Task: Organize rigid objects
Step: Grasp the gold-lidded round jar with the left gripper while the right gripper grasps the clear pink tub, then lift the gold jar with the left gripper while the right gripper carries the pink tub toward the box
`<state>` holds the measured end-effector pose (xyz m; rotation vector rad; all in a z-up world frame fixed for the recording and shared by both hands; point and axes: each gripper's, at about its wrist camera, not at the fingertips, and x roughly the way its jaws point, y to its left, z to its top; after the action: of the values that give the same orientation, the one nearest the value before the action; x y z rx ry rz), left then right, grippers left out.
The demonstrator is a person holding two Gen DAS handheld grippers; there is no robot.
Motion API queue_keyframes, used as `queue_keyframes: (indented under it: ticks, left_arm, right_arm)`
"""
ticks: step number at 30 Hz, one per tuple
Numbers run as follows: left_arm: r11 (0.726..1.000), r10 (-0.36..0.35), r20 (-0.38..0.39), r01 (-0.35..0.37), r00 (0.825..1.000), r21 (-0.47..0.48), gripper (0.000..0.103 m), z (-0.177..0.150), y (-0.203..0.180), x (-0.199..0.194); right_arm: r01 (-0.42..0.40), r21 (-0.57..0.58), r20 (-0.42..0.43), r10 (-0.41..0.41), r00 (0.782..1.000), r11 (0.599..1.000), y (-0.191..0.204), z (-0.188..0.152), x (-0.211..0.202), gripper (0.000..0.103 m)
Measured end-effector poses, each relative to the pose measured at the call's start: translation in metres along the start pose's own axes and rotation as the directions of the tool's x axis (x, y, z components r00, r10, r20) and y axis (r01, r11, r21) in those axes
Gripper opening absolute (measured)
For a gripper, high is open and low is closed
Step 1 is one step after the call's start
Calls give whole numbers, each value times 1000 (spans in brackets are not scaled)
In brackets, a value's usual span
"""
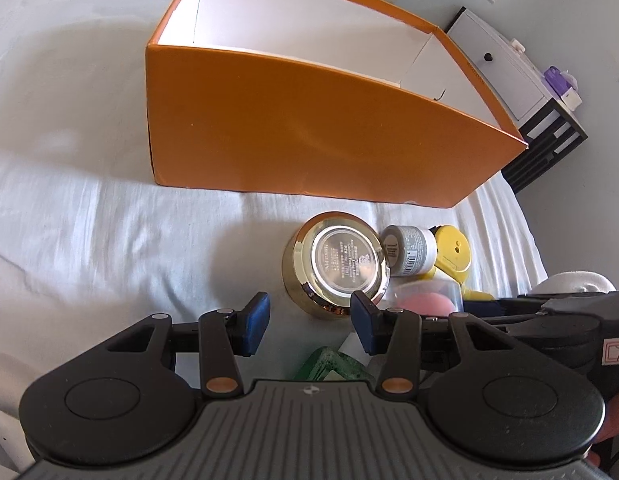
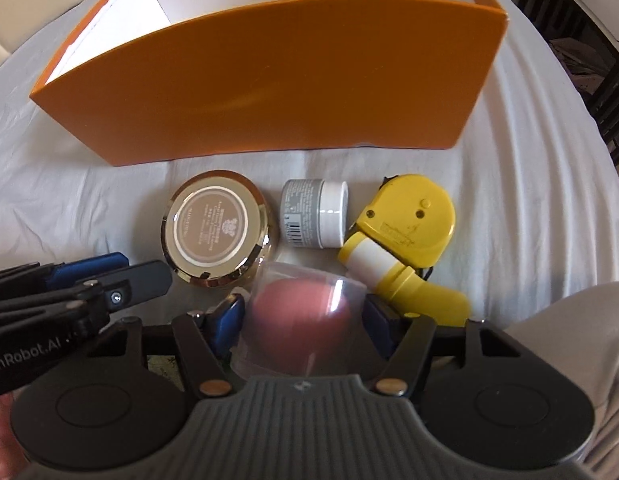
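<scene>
Nearest, my right gripper stood spread around a clear case holding a pink sponge, contact unclear. My left gripper, jaws apart, held nothing just short of the gold jar. Beyond both: the orange box, open-topped.

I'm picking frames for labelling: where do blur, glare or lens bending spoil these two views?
Left wrist view: the fisheye bows the orange box; the gold jar is sharp, its rim glinting; the far cloth is washed out. Right wrist view: the clear case with the pink sponge between the right gripper fingers is blurred, with a glare streak; the box wall curves strongly.
</scene>
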<state>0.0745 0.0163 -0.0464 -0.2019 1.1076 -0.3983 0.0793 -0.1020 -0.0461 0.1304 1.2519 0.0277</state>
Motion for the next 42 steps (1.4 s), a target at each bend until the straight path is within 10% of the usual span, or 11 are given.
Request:
queue_keyframes:
  ticks: [12,32,42]
  left_arm:
    - [998,10,-6,-10,1000,55,58,10,-6,8]
    - [974,47,11,-48,999,224,87,24,-28,23]
    - [895,101,1,-91,995,437,94,16,-56,45]
  right_arm:
    - [104,-111,177,-83,981,988,-1,19,-16,63]
    - [-100,162,37,96,995,982,-53,18,-11,67]
    - [-161,149,-16,166,986,976,-65,27,-13,65]
